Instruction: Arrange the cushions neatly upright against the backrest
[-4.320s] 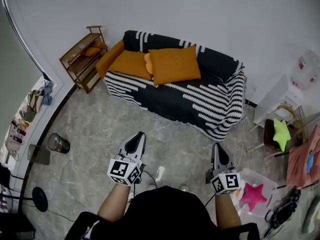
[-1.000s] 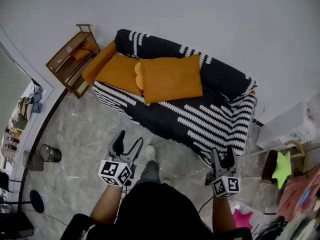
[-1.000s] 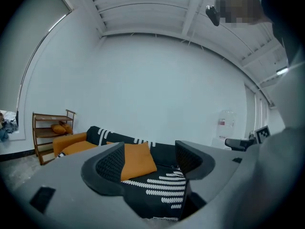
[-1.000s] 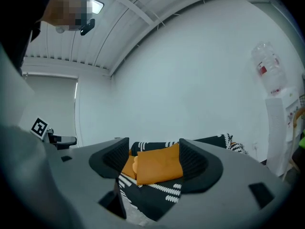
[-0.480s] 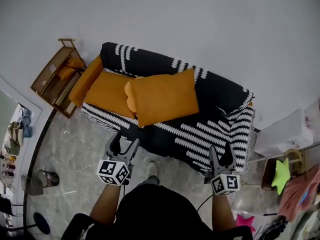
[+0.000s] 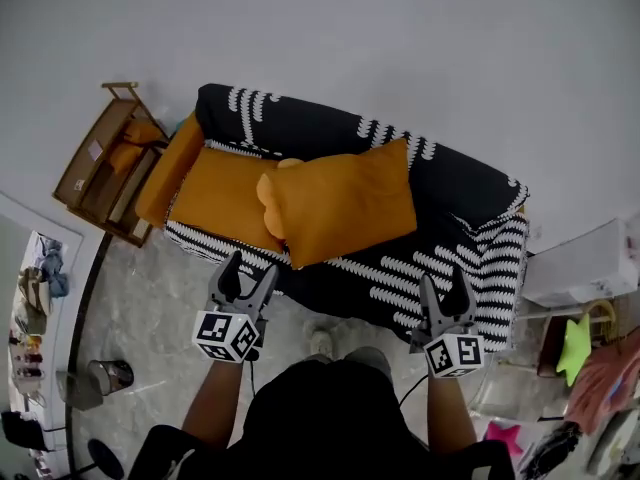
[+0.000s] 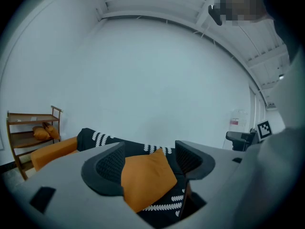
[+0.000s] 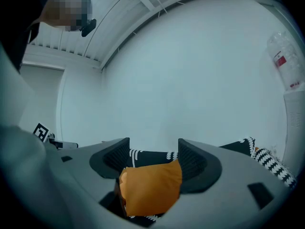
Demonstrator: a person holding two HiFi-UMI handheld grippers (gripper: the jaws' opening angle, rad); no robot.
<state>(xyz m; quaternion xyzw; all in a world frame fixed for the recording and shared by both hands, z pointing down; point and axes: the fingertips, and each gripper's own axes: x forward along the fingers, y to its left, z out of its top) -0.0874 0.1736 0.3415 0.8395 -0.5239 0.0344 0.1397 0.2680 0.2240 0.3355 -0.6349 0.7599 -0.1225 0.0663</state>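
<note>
A black sofa [image 6: 455, 193] with white patterning stands against the wall. A large orange cushion [image 6: 345, 208] lies flat on its seat, overlapping a second orange cushion [image 6: 220, 183] to its left. A third orange cushion [image 6: 168, 163] leans along the left armrest. My left gripper [image 6: 248, 273] and right gripper [image 6: 445, 288] hover at the sofa's front edge, both open and empty. The left gripper [image 7: 150, 161] frames the large cushion [image 7: 145, 180] at a distance. That cushion [image 8: 150, 187] also shows beyond the right gripper [image 8: 153, 159].
A wooden shelf [image 6: 95, 168] with an orange cushion on it stands left of the sofa. A white cabinet [image 6: 585, 263] and a green star toy [image 6: 574, 345] are at the right. A small bin [image 6: 100, 378] sits on the tiled floor at lower left.
The person has walked up to the sofa, so its front edge now lies just beyond both grippers. The cushions have not moved and both grippers stay open.
</note>
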